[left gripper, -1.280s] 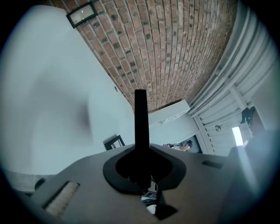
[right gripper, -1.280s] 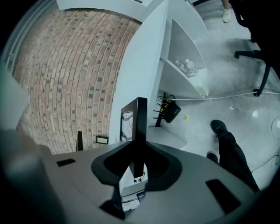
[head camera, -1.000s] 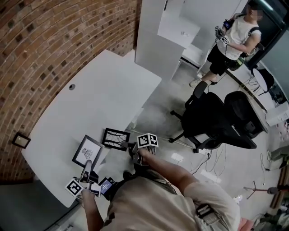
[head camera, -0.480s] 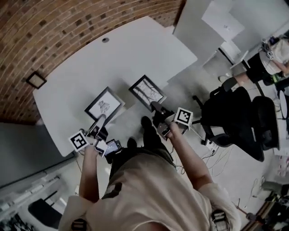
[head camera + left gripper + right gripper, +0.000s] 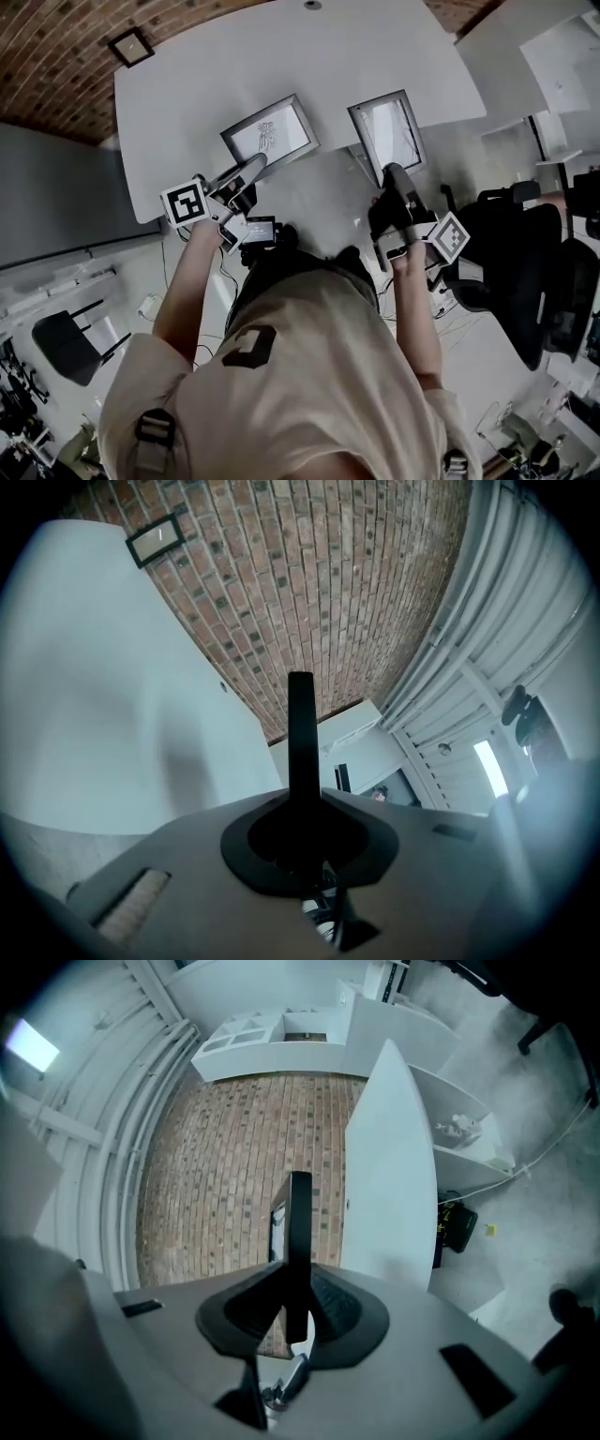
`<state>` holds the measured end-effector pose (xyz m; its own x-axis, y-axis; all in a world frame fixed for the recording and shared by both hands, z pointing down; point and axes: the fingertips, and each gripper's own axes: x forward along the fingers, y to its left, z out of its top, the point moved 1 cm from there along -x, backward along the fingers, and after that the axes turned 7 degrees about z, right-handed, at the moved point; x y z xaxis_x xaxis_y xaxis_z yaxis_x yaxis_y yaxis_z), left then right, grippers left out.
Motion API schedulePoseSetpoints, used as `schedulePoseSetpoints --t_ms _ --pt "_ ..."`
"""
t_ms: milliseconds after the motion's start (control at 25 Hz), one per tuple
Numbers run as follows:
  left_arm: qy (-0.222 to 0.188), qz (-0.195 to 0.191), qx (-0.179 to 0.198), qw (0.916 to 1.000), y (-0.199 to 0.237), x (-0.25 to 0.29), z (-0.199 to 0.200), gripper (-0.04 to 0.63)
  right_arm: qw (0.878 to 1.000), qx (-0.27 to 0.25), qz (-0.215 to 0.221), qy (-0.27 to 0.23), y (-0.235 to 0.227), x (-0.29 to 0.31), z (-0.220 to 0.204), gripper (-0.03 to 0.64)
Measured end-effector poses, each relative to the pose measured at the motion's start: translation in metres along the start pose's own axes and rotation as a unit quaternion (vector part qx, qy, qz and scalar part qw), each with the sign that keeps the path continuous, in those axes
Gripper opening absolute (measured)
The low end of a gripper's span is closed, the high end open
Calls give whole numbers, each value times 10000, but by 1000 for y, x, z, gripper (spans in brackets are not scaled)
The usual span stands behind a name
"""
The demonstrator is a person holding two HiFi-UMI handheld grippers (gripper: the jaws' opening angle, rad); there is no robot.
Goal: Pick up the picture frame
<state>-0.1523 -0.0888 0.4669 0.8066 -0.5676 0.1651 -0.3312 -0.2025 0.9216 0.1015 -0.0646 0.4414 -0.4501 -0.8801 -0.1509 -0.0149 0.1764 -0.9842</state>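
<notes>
Clearly, each gripper held a picture frame of its own. The left gripper [image 5: 251,170] had its fingers [image 5: 202,855] clenched on the near edge of the left picture frame [image 5: 272,133], a dark-rimmed frame with a plant sketch. In the left gripper view it stood edge-on, a thin black bar rising from between the pads. The right gripper [image 5: 393,175] had its fingers [image 5: 412,1335] clamped on the near edge of the right picture frame [image 5: 386,129], which showed thin branching lines and likewise appeared edge-on in the right gripper view.

In the head view the left picture frame lay over the near edge of the white bench [image 5: 187,84]. The right picture frame reached partly past that edge, over the grey floor [image 5: 328,202]. Whether either one touched the bench could not be told. A small dark-framed square [image 5: 130,45] sat on the brick wall [image 5: 47,56] beyond the bench, and a black office chair [image 5: 525,281] stood off to the right.
</notes>
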Motion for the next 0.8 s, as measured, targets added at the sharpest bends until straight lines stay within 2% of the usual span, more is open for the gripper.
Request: schedulePoseSetpoints --t_ms 200,320,440,520,560,680,800 --pt "-22 -257 -382 9989 -18 3 -16 16 9996 -255 78 -28 25 -10 2 69" --pt "105 -220 -316 9992 -35 10 -30 15 9998 -190 45 -34 38 -18 7 69" --pt "388 -379 -264 9982 -45 22 -6 15 9994 -208 -89 -255 56 10 7 69" --pt "717 -628 -371 9948 -47 35 17 15 9975 -363 -285 -535 70 29 7 69" --pt "818 -634 -441 9937 -47 28 26 15 9969 -348 -391 -584 73 38 -2 69" --pt "916 -523 -614 9925 -37 6 38 16 9966 -284 -508 -582 71 52 -28 69" --pt "907 -575 -604 9924 -15 8 28 15 9967 -317 -408 -623 46 44 -32 69"
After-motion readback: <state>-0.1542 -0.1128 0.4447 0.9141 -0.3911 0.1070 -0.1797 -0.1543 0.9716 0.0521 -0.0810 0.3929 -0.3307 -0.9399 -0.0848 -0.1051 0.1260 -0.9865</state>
